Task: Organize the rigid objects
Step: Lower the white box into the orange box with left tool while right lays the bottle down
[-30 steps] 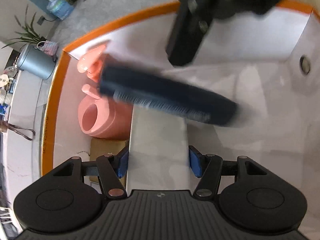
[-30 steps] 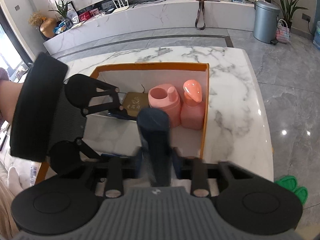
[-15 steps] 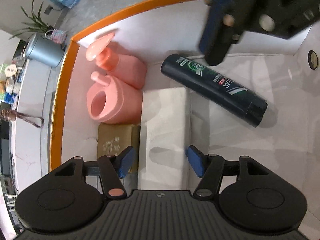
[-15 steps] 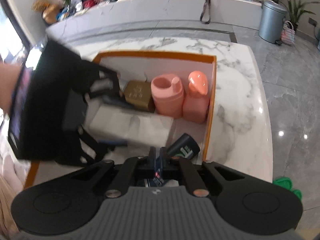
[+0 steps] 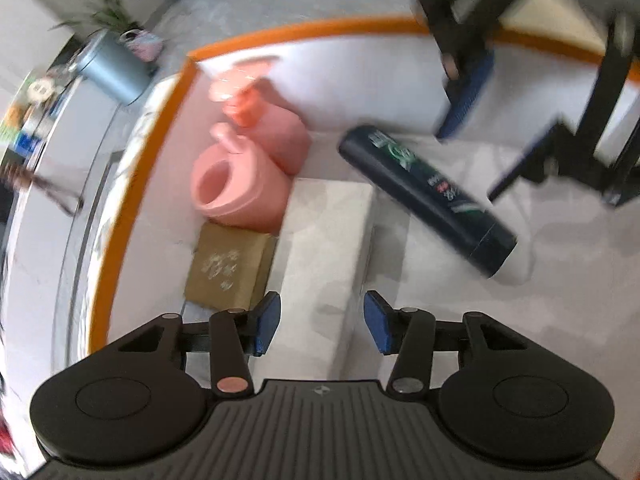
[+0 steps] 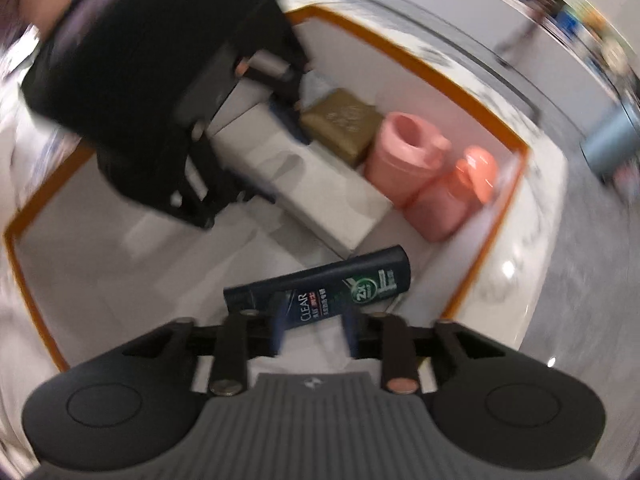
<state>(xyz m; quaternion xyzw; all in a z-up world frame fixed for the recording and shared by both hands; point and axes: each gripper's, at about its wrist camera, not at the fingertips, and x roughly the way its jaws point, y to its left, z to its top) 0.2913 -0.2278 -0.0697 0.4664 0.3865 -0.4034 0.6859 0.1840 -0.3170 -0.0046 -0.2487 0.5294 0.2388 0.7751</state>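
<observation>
A dark blue shampoo bottle (image 5: 426, 196) lies on its side on the floor of the orange-rimmed white box (image 5: 304, 34); it also shows in the right wrist view (image 6: 320, 290). My left gripper (image 5: 322, 322) is open, its pads either side of a white marble-patterned box (image 5: 324, 256) without touching it. My right gripper (image 6: 314, 326) is open and empty just above the bottle; it also shows in the left wrist view (image 5: 492, 128). A pink cup (image 5: 236, 186), a pink pump bottle (image 5: 272, 128) and a gold box (image 5: 228, 266) stand along the box's wall.
The box sits on a white marble table (image 6: 536, 216). A grey bin (image 5: 114, 66) and a plant (image 5: 100, 20) stand on the floor beyond. The box's orange rim (image 6: 400, 54) surrounds both grippers.
The right gripper let go of the shampoo bottle, which now lies in the box, and has opened and drawn back. The left gripper has pulled back slightly from the white box.
</observation>
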